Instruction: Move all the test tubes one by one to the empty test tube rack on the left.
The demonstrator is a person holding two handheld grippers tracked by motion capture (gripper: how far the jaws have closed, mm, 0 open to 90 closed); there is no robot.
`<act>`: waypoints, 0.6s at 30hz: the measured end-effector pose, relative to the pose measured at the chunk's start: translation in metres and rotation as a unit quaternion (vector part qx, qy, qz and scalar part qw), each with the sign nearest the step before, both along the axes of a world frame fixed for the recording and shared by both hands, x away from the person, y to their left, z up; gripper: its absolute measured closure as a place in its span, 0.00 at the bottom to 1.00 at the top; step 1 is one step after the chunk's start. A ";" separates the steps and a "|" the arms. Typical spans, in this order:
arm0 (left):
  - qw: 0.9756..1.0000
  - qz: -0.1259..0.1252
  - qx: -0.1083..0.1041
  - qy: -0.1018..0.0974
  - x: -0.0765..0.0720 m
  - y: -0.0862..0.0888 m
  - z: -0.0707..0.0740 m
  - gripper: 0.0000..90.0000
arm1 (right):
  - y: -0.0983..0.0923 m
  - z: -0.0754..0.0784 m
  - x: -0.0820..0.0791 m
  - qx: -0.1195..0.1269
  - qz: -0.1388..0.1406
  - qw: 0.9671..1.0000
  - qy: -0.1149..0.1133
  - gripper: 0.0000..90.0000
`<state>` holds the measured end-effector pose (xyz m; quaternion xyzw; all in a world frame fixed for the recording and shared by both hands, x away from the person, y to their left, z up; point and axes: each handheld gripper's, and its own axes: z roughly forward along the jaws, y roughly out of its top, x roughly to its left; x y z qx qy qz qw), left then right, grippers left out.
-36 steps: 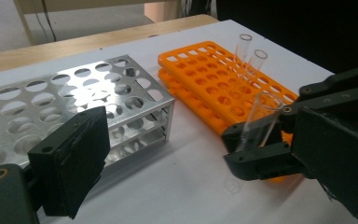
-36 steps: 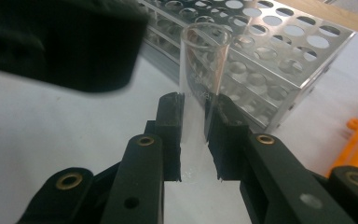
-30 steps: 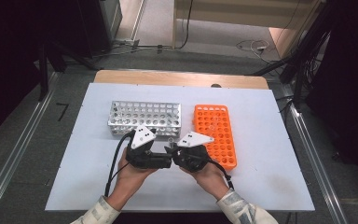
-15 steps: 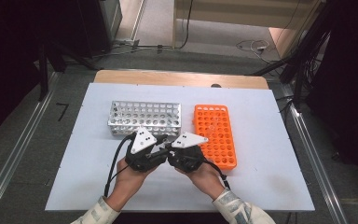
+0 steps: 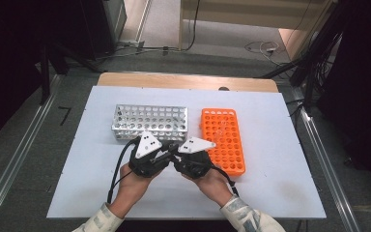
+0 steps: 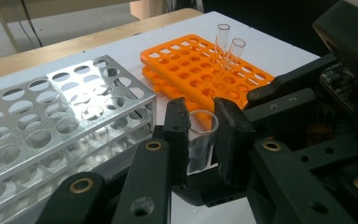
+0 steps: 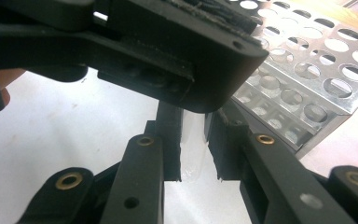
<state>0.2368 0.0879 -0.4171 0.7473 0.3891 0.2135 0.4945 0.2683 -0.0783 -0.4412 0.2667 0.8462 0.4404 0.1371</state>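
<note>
Now both my grippers meet at the table's [image 5: 92,193] six o'clock edge, nose to nose, with one clear glass tube [image 6: 200,140] between them. My left gripper [image 6: 201,140] has just been closing, and its jaws now clamp the tube near its open mouth. My right gripper [image 7: 193,140] is clamped on the same tube lower down, near the rounded bottom.

The tube looks light, stiff and slick, and being thin glass (I judge) it will crack under a hard squeeze or a twist between two grips. The middle of the wall, pads flat on both sides, is the safest hold.

The steel rack [image 5: 149,122] stands at eleven o'clock from my hands, the orange rack [image 5: 223,140] at one o'clock, two more tubes [image 6: 228,49] upright in it.
</note>
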 end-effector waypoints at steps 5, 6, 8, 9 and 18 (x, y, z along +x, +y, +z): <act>1.000 0.000 -0.004 0.003 0.001 0.002 0.002 0.84 | 0.000 0.000 -0.001 0.000 0.000 1.000 0.001 0.76; 1.000 0.003 -0.007 0.003 0.001 0.004 0.003 0.84 | 0.000 0.001 -0.001 0.001 -0.001 1.000 0.001 0.74; 1.000 0.008 -0.010 0.002 0.003 0.010 0.005 0.84 | -0.002 0.002 -0.001 0.002 0.000 1.000 0.002 0.63; 1.000 0.012 -0.011 0.002 0.005 0.013 0.007 0.84 | -0.003 0.003 0.000 0.002 -0.003 1.000 0.005 0.55; 0.998 0.057 -0.023 0.015 0.024 0.046 0.012 0.84 | -0.018 0.004 0.004 0.000 -0.018 1.000 0.019 0.33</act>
